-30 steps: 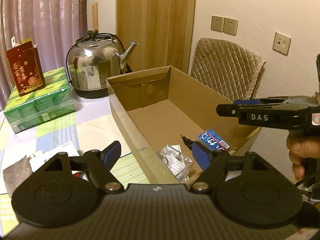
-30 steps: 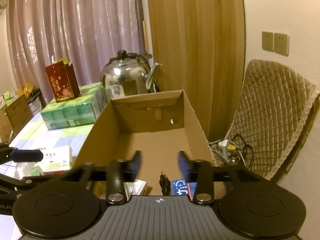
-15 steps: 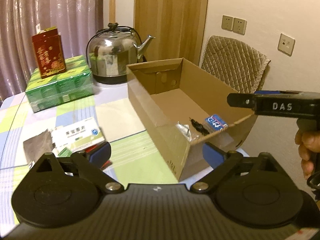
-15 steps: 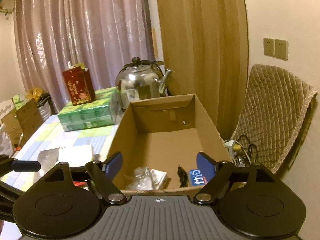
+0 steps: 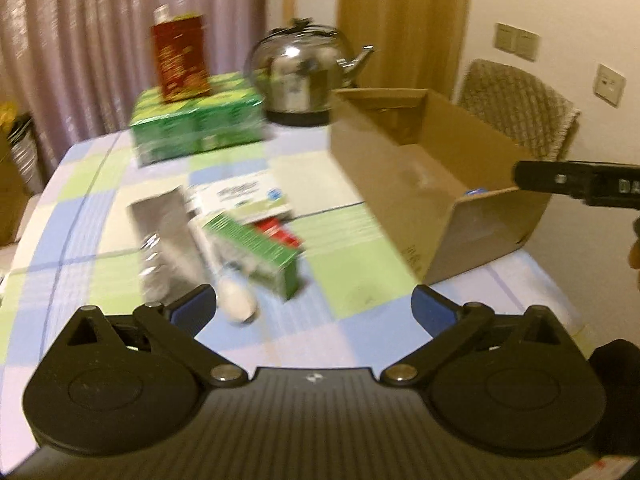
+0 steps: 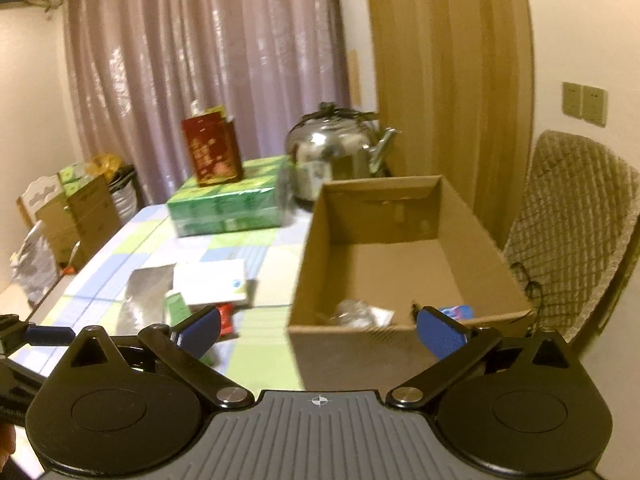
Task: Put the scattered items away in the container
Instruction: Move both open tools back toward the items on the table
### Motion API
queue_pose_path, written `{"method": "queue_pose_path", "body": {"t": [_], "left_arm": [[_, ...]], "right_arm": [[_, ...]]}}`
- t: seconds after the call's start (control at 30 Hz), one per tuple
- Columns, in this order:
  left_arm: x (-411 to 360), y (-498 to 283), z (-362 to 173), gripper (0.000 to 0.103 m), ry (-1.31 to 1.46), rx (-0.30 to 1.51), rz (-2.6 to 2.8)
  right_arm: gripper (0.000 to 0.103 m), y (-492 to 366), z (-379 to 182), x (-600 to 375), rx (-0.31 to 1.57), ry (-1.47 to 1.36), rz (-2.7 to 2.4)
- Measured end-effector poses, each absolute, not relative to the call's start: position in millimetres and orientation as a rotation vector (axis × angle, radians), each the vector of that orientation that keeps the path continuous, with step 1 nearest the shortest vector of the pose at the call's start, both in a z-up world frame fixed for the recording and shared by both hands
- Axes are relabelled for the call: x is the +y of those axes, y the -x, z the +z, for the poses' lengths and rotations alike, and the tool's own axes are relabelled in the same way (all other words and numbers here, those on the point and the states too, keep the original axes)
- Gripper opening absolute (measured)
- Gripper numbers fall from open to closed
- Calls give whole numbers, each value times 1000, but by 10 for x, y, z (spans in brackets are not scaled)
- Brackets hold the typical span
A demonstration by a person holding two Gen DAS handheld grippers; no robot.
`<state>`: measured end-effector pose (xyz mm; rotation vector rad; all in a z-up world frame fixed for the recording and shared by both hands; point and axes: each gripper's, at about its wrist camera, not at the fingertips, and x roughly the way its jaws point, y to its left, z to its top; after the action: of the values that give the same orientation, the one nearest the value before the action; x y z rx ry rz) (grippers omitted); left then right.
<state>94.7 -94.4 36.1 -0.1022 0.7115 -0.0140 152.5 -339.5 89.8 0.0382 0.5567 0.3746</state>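
An open cardboard box stands on the right of the table. Inside it lie a clear plastic packet and a blue packet. Left of the box lie a silver foil pouch, a white medicine box, a green box, a small red item and a white tube. My left gripper is open and empty above the table near these items. My right gripper is open and empty before the box's near wall.
A steel kettle stands behind the box. A green tissue pack carries a red carton. A padded chair is at the right. More boxes stand at the far left.
Both grippers have pulled back and up from the box. The left one has swung left, bringing the scattered items into view. The right jaws opened wide.
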Motion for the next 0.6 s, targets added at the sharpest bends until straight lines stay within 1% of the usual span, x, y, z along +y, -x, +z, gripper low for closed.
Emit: {"method": "queue_pose_path", "body": {"t": [0.37, 0.6], "left_arm": [[-337, -584, 207, 102, 146, 741, 110], [-89, -501, 135, 102, 158, 749, 146]], "right_arm": [[101, -1354, 895, -2810, 552, 22, 526], [101, -1338, 759, -2412, 575, 78, 611]]}}
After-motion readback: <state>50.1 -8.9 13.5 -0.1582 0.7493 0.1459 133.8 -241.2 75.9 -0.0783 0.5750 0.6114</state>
